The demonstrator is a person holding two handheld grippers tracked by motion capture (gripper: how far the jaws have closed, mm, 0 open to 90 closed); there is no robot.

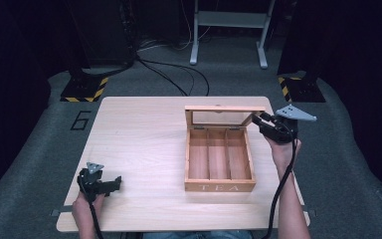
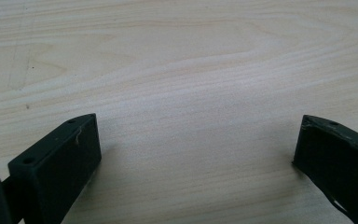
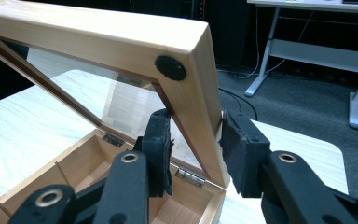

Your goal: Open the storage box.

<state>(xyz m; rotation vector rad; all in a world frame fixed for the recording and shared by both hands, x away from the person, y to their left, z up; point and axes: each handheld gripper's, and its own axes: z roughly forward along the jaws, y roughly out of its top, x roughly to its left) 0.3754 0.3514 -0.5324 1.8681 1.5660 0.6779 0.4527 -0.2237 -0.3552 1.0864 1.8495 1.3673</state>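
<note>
Right now our right fingers (image 3: 196, 154) are clamped on the side rail of the glass-paned wooden lid (image 3: 186, 93) of the light wooden tea box (image 1: 219, 157): one pad lies against the glass side of the frame, the other against its outer edge, just below the lid's free corner with its round black bumper (image 3: 170, 67). From those fingers the lid's long axis runs away sideways along the hinge line, and the small metal hinges (image 3: 189, 176) sit just beneath the grip. The lid stands upright, tilted a little back. Any swing, we judge, must turn about that hinge line, down toward the three empty compartments in front of the pads.

Outward from there, the box rests on the pale wooden surface (image 1: 139, 144), the word TEA on its near wall. Our left fingers (image 2: 196, 158) stand wide apart with nothing between them, hovering over bare wood well away from the box, so the right hand (image 1: 282, 149) is the one placed to move the lid.
</note>
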